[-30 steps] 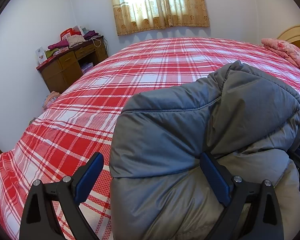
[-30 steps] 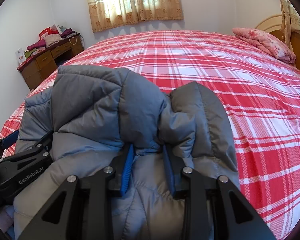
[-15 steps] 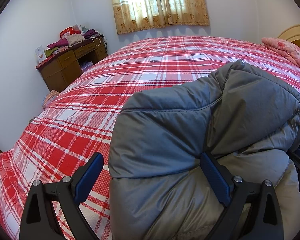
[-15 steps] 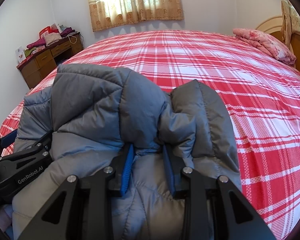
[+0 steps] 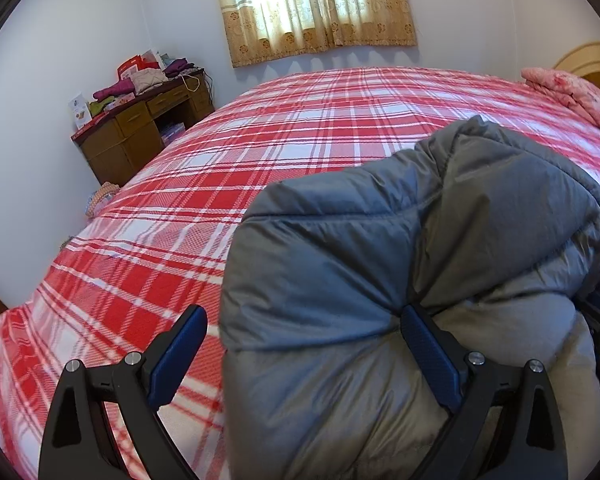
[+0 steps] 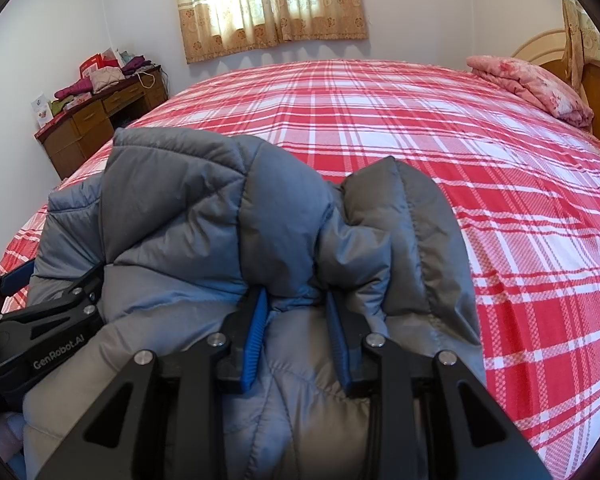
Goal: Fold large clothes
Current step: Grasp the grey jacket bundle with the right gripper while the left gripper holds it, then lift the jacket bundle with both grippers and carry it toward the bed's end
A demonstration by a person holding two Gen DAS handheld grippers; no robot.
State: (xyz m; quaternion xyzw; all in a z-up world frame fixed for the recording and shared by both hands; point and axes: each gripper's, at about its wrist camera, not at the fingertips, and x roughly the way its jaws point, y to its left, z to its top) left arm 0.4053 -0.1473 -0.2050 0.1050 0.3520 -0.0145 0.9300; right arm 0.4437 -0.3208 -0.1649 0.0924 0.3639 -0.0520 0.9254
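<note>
Lying bunched at the near edge of the bed (image 6: 460, 128), the grey puffer jacket (image 6: 204, 216) spreads leftward from the right claw (image 6: 296, 300), which pinches a fold; the left claw (image 5: 300, 344) gapes wide, its right finger touching the jacket.

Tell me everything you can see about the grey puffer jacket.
The grey puffer jacket is a quilted, padded garment with a smooth, slightly shiny shell, darker grey outside and paler grey on the lower panels. It is bunched up at the near edge of the red plaid bed. The right claw pinches a fold of it. The left claw stands wide open, one blue pad against the fabric.
</note>
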